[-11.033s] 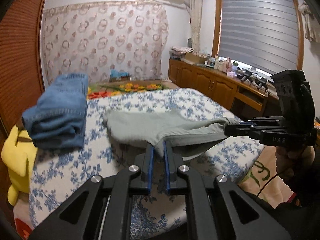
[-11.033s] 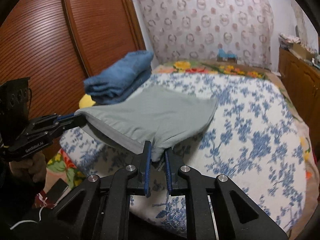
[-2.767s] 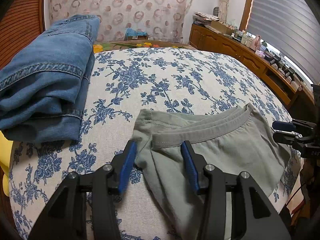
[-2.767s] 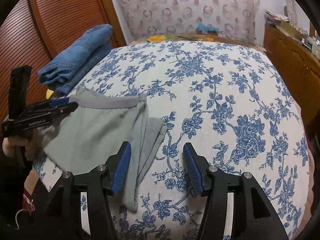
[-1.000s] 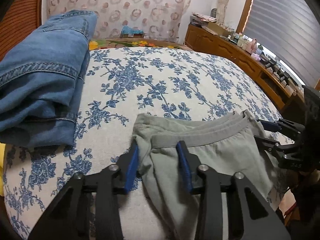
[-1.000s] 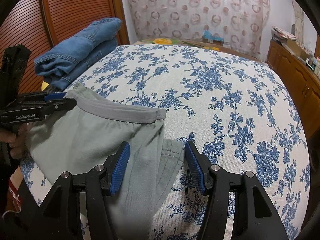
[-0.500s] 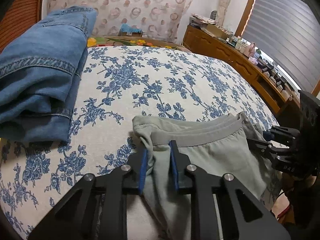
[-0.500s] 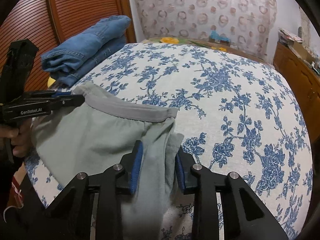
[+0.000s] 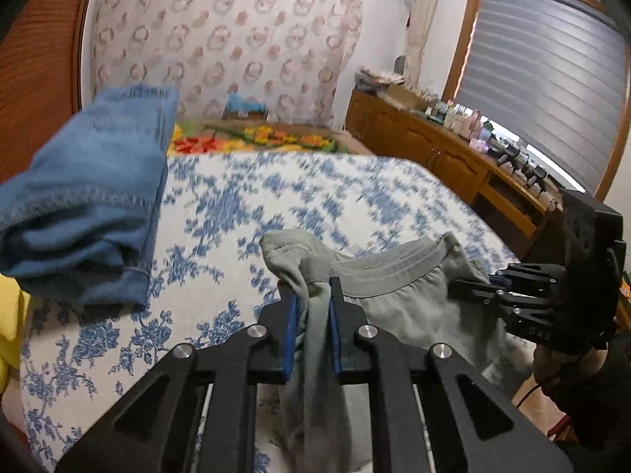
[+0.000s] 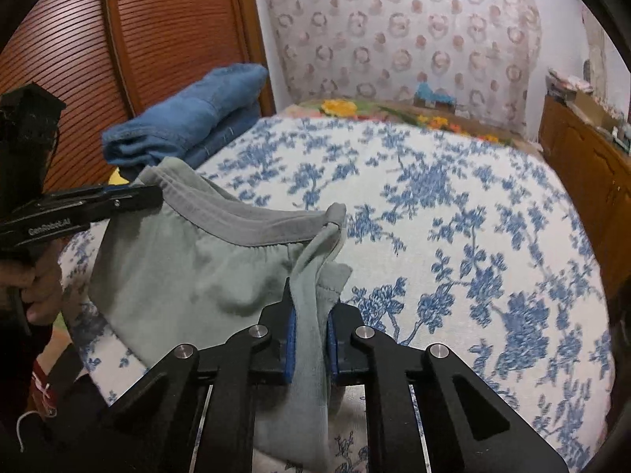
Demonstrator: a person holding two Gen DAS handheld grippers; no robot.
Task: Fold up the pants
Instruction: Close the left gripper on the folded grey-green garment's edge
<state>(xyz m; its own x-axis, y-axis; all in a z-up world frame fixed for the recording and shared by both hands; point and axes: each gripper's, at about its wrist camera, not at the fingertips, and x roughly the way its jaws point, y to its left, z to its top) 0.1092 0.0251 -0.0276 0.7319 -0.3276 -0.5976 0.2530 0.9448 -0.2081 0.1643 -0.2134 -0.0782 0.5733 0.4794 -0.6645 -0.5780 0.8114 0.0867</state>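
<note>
In the left wrist view, folded jeans (image 9: 90, 201) lie at the far left of the bed (image 9: 355, 197), with something yellow (image 9: 10, 327) beside them at the frame edge. The left gripper (image 9: 311, 307) has just been closing, and its blue pads now pinch a bunched corner of the grey-green pants (image 9: 394, 299) at the waistband end. The pants sag between the two grippers above the near edge of the bed. To the right, the right gripper (image 9: 473, 287) clamps the other side of the pants; only this view shows the window blind (image 9: 544, 90) and the cluttered wooden counter (image 9: 453, 153) below it.

The right wrist view alone shows the slatted wooden door (image 10: 118, 47) at left. The left gripper (image 10: 154, 195) holds the waistband corner there, a hand (image 10: 35, 287) below it. The jeans (image 10: 189, 122) sit behind. In the centre the right gripper (image 10: 309, 311) has also just been closing and grips a fold of pants (image 10: 205, 272), cloth hanging between its pads. Flowered bedcover fills the right.
</note>
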